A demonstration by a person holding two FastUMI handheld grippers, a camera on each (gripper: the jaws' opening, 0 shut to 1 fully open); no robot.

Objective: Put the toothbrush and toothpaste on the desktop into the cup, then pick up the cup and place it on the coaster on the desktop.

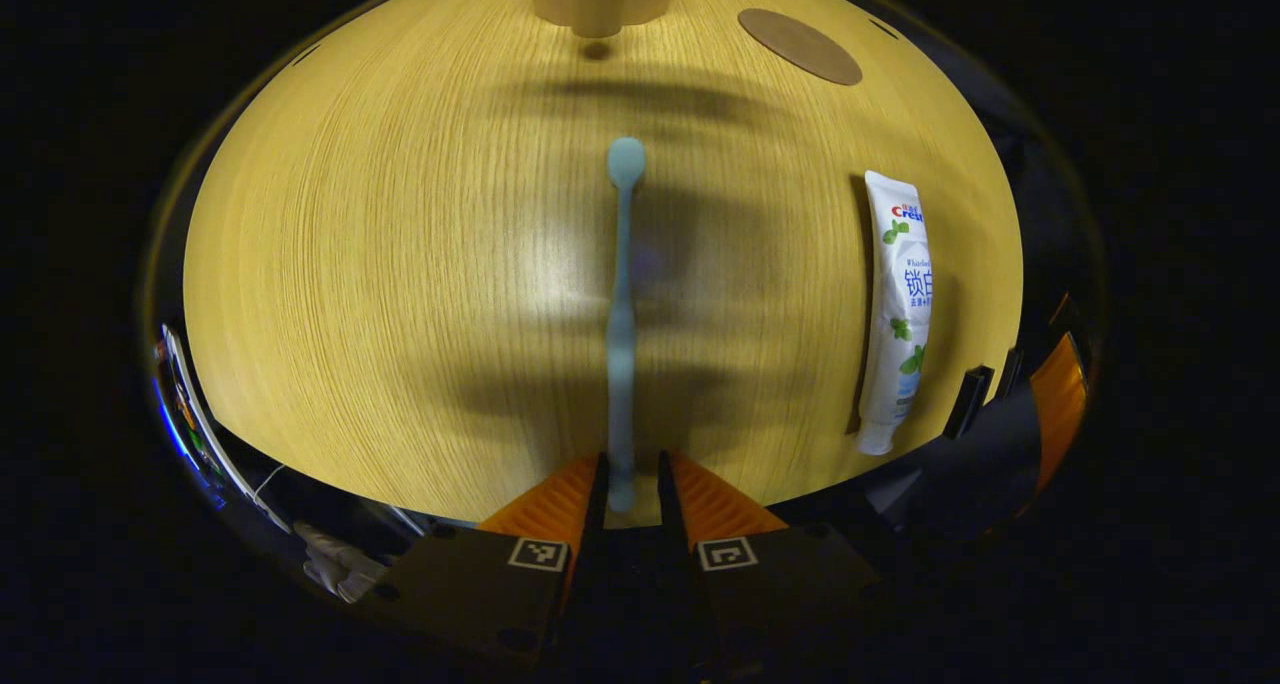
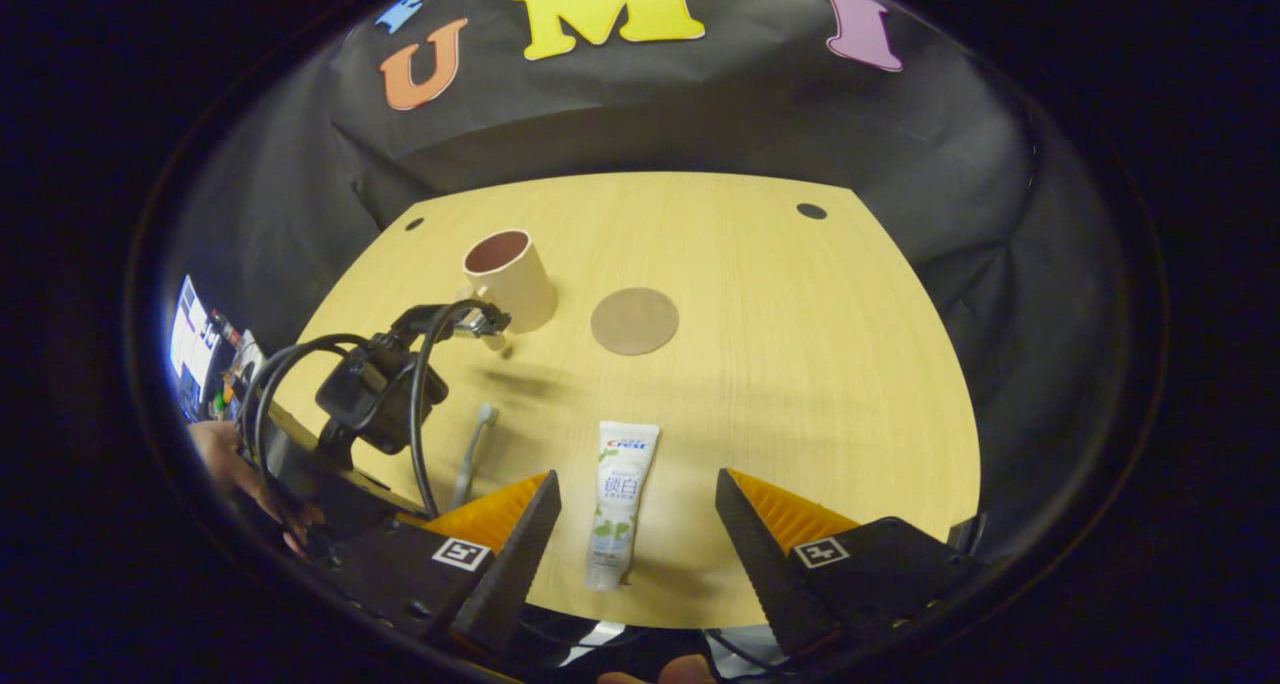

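- The pale yellow wood-grain desktop [image 2: 800, 384] carries everything; two small dark round holes sit near its far corners.
- The right gripper [image 2: 637, 524] hangs over the near edge with its jaws spread wide; the toothpaste lies flat on the wood in the gap, touching neither finger.
- The left gripper [image 1: 631, 489] has its jaws drawn nearly together, with the tail of the toothbrush handle between them; I cannot tell whether both fingers press on it. In the right gripper view it shows at the left, a hand [image 2: 225, 464] behind it.
- The beige ceramic cup [image 2: 510, 279], dark inside, stands upright towards the far left, handle turned to the near side.
- The flat round brown coaster [image 2: 634, 321] lies just right of the cup, apart from it.
- The white toothpaste tube [image 2: 618, 504] lies lengthwise, cap nearest; it bears a red-and-blue "Crest" logo, green mint leaves and blue Chinese characters.
- The slim light-blue toothbrush [image 1: 622, 314] lies along the desktop, head pointing at the cup.
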